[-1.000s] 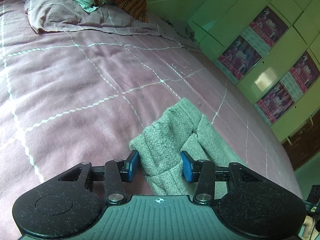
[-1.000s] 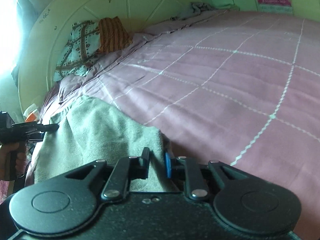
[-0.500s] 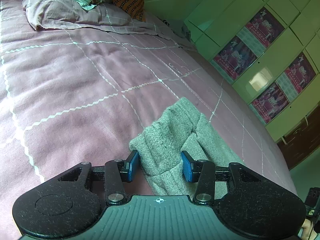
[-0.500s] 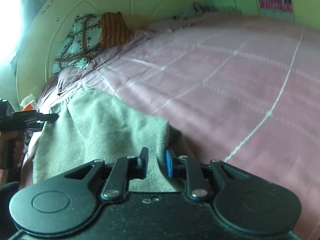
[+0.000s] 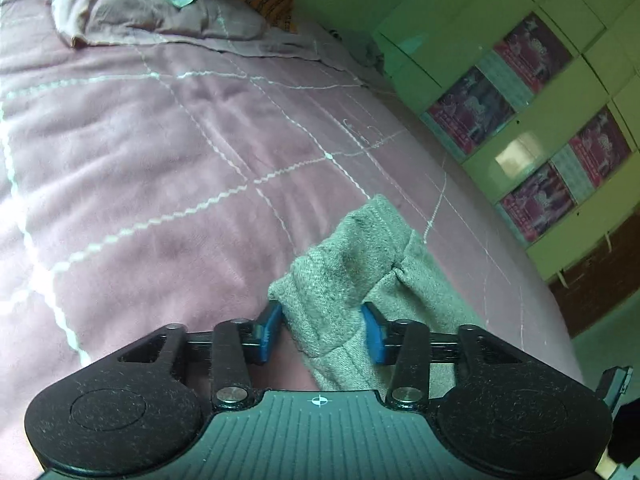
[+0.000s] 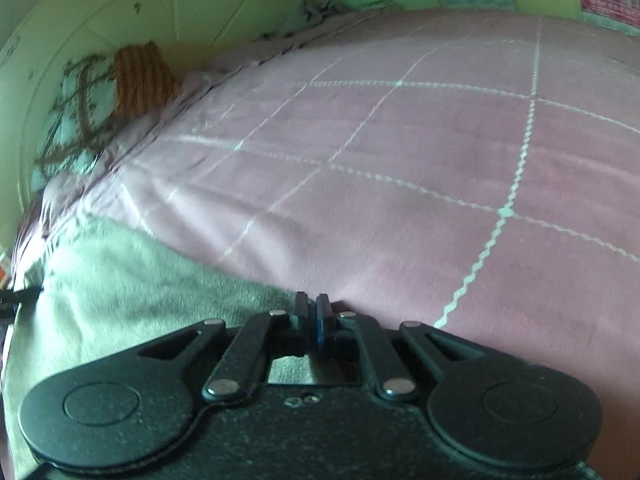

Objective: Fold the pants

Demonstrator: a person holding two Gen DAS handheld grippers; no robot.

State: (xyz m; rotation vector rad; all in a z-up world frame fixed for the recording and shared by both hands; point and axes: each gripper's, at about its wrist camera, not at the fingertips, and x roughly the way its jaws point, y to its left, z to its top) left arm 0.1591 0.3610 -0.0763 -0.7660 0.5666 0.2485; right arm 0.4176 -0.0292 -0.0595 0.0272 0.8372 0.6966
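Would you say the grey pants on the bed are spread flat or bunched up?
Bunched up, partly. In the left wrist view the pants rise in a crumpled fold off the pink bedspread; elsewhere they look flatter.

Grey-green knit pants [image 5: 344, 280], bunched and creased at one end, are spread flat elsewhere [image 6: 132, 292].

Soft, dim daylight with a green cast fills both views. In the left wrist view a bright glare patch sits on the glossy cupboard doors [image 5: 516, 156] at right, and the far pillow [image 5: 132, 12] smears slightly. The right wrist view is motion-blurred throughout, worst at the far-left cushions [image 6: 100, 96]. Fisheye bending curves the bedspread [image 6: 400, 184] and walls near every edge.
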